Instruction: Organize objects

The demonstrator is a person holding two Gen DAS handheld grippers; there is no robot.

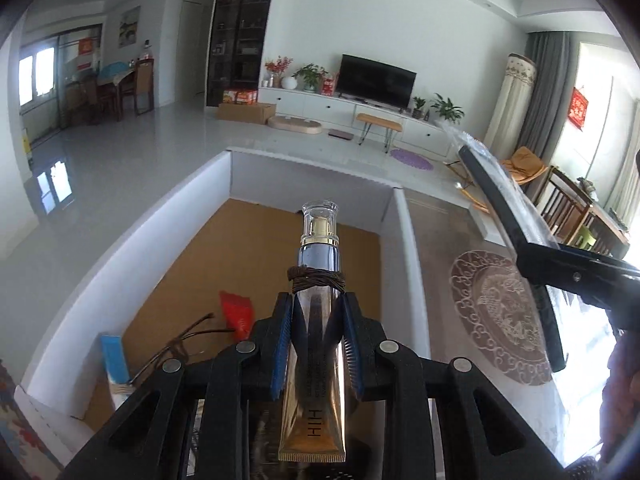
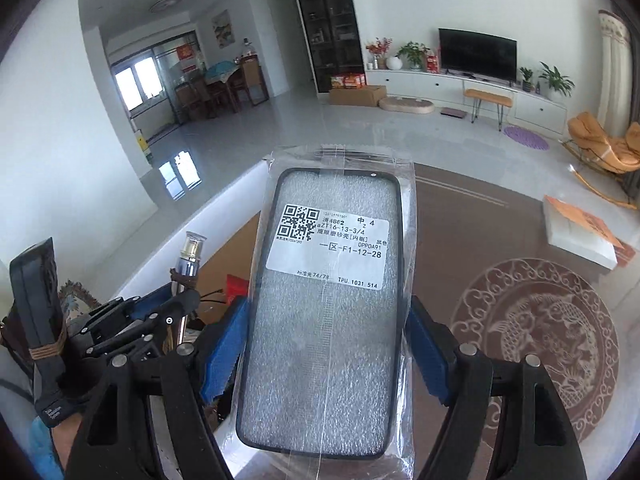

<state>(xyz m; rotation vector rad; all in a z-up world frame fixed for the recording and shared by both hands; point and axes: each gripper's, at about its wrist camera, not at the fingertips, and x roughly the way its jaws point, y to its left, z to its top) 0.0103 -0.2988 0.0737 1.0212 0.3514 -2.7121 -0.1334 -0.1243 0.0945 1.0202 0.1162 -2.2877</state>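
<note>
My left gripper (image 1: 318, 300) is shut on a gold cosmetic tube (image 1: 314, 380) with a clear cap and brown cord wound round its neck. It hangs above an open white-walled box (image 1: 168, 216) with a brown floor. In the right wrist view my right gripper (image 2: 326, 308) is shut on a black phone case (image 2: 328, 360) sealed in a clear bag with a white label. There the left gripper (image 2: 176, 300) and its tube (image 2: 192, 252) show at lower left. The phone case (image 1: 500, 200) and right gripper (image 1: 568, 276) appear at the right of the left wrist view.
Inside the box lie a red packet (image 1: 238, 314), a pair of glasses (image 1: 180, 344) and a blue carton (image 1: 116, 360). Right of the box is a brown surface with a round fish pattern (image 2: 540, 340). An orange-covered book (image 2: 580, 236) lies beyond it.
</note>
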